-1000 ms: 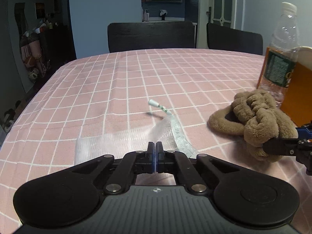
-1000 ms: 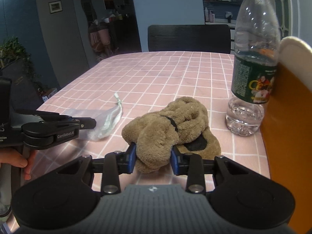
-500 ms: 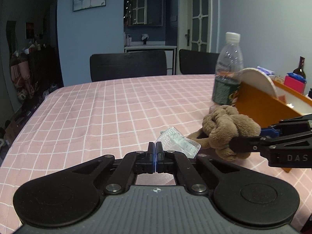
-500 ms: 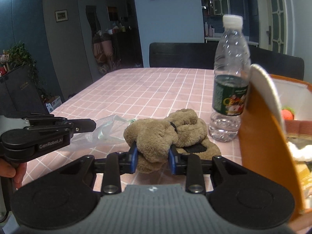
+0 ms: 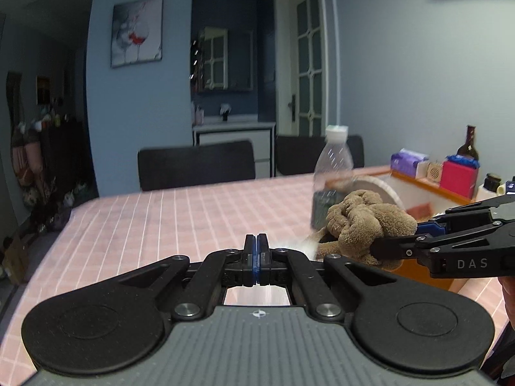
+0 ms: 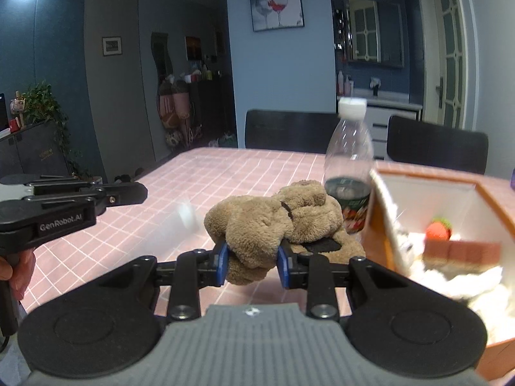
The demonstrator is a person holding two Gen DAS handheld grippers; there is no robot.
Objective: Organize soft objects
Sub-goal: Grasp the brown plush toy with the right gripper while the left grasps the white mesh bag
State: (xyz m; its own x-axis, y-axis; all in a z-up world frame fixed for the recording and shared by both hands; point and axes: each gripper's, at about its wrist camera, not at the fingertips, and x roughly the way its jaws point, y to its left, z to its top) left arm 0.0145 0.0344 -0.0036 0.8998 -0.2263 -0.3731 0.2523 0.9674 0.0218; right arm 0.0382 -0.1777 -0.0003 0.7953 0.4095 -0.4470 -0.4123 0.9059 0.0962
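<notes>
The right tool (image 6: 251, 265) is clenched on the brown plush toy (image 6: 273, 222), holding it above the desk (image 6: 154, 206) just beside the orange box (image 6: 379, 225). The left tool (image 5: 256, 251) is closed; whether it pinches anything I cannot tell. Next, the toy needs carrying over the box wall and releasing inside.

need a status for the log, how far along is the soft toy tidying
Done: soft items, one strawberry-shaped, already lie in the orange box. In hand: the right gripper clamps the brown plush toy beside the box. Left: dropping it in. The left gripper is shut.
</notes>
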